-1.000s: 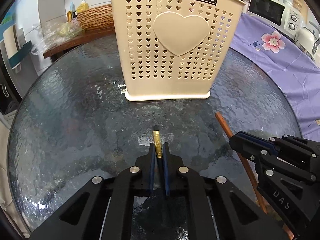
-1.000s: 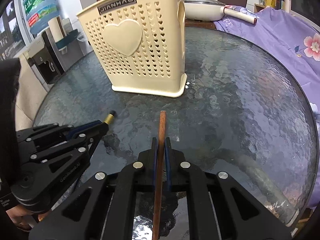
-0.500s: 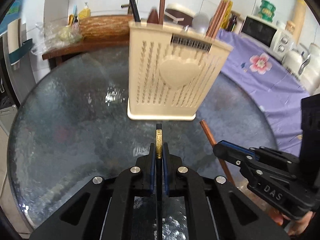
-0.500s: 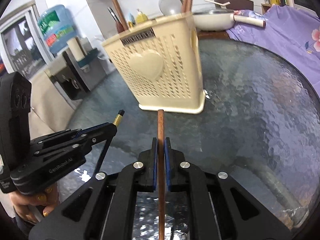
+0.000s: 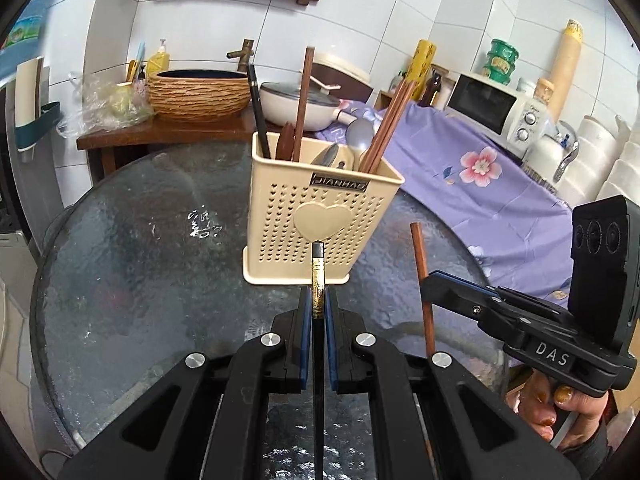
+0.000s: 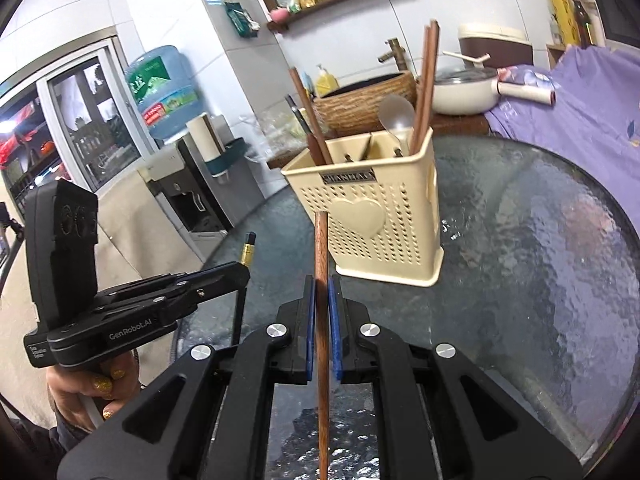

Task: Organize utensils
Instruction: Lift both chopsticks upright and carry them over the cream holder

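A cream perforated utensil holder (image 5: 320, 216) with a heart on its front stands on the round glass table (image 5: 132, 272); it also shows in the right wrist view (image 6: 372, 216). It holds chopsticks, spoons and a dark utensil. My left gripper (image 5: 318, 300) is shut on a black chopstick with a gold band (image 5: 317, 280), held upright above the table in front of the holder. My right gripper (image 6: 322, 292) is shut on a brown wooden chopstick (image 6: 321, 264), also upright, right of the left one (image 5: 420, 272).
A purple flowered cloth (image 5: 480, 184) covers a surface to the right with a microwave (image 5: 492, 108). A wooden side table behind holds a woven basin (image 5: 196, 94) and a white pan (image 5: 296, 104). A water dispenser (image 6: 168, 92) stands at the left.
Both grippers have risen from the table and tilted up, lifting their chopsticks to upright. The holder now appears farther and lower, with its contents in sight.
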`<state>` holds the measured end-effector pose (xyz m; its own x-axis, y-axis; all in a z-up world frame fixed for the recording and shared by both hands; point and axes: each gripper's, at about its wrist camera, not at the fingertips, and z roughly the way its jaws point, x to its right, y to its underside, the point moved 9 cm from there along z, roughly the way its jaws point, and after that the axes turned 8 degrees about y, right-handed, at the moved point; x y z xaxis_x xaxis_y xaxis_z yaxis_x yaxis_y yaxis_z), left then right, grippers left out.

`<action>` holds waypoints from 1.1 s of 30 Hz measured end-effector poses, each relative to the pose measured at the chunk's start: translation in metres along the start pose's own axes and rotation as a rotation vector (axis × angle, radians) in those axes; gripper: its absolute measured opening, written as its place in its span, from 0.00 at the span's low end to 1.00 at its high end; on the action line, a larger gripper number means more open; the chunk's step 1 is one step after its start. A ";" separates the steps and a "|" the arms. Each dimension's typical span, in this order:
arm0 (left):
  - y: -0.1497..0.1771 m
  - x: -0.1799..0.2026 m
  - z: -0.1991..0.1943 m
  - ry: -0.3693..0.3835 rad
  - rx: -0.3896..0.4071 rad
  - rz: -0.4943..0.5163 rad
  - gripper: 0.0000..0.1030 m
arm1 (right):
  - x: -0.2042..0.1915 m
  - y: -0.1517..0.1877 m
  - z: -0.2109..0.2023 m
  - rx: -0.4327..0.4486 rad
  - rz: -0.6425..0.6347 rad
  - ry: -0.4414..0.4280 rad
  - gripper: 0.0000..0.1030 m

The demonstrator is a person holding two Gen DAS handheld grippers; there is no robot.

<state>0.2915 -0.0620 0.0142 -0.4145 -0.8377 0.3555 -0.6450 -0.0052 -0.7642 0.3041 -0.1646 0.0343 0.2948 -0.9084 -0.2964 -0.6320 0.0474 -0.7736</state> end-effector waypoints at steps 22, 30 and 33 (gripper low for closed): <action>-0.018 0.022 -0.030 0.021 0.055 0.071 0.06 | -0.022 -0.024 -0.041 0.091 -0.061 -0.007 0.07; -0.032 0.024 -0.044 0.002 0.092 0.098 0.06 | -0.030 -0.037 -0.048 0.122 -0.090 0.007 0.07; -0.038 0.027 -0.049 -0.001 0.107 0.108 0.06 | -0.033 -0.044 -0.051 0.133 -0.106 0.011 0.07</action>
<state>0.2734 -0.0580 0.0790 -0.4771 -0.8369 0.2683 -0.5247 0.0263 -0.8509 0.2859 -0.1576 0.1071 0.3461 -0.9158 -0.2040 -0.4970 0.0055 -0.8678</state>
